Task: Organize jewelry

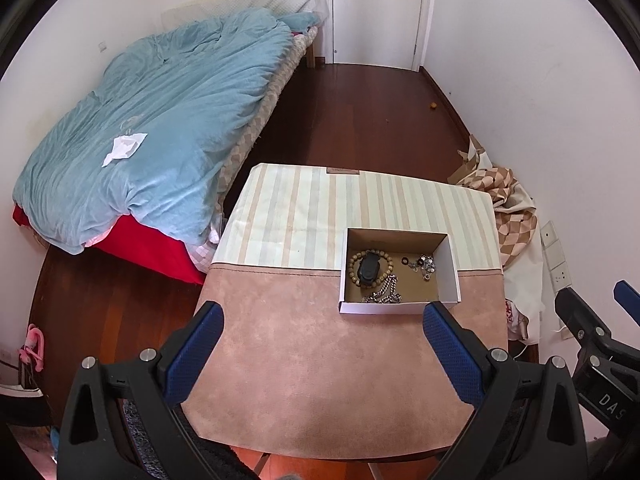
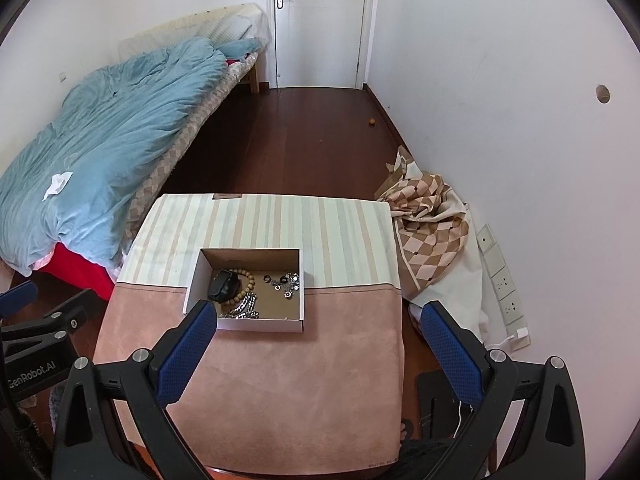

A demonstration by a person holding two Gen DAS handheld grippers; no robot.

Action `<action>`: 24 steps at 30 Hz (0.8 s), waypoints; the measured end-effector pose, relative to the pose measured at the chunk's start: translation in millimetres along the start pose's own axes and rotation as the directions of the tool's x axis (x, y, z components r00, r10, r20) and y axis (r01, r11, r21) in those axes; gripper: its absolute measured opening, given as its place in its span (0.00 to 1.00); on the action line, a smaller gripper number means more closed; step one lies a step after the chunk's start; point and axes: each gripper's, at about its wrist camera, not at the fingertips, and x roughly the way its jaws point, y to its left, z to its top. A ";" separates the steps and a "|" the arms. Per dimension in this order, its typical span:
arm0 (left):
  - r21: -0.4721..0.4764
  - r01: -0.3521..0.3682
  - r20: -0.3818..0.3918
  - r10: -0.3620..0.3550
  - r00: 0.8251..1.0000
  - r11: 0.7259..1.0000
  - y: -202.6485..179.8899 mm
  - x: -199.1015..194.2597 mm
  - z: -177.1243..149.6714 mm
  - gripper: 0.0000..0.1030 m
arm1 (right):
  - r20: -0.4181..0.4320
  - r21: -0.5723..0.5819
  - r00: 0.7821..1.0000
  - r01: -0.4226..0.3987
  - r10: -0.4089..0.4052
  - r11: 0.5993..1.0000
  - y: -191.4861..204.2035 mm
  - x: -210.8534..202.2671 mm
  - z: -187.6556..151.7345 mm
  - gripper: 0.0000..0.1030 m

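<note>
On the cloth-covered table [image 1: 320, 360], every piece sits inside the cardboard box [image 1: 451, 268] (sorting looks finished), so the left gripper [image 1: 322, 354] and right gripper [image 2: 318, 354] hover spread wide, holding nothing.

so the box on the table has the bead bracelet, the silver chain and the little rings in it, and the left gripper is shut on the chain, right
Not quite. The box does hold the bead bracelet, silver chain and little rings, but the left gripper is open and empty, held short of the box above the table. The left wrist view shows its jaws spread wide.
</note>
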 end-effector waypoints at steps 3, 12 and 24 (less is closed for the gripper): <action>-0.001 -0.001 -0.003 0.001 1.000 1.000 0.4 -0.1 -0.2 0.99 | 0.000 -0.003 1.000 0.004 -0.004 1.000 0.6 0.8 0.5 1.00; 0.003 -0.007 0.001 0.007 1.000 1.000 1.4 -0.3 -0.9 0.99 | -0.004 -0.010 1.000 0.003 -0.003 1.000 3.2 2.1 -0.8 1.00; 0.006 -0.007 0.002 0.007 1.000 1.000 3.3 0.1 -4.7 0.99 | -0.009 -0.013 1.000 -0.001 0.001 1.000 5.2 3.0 -4.2 1.00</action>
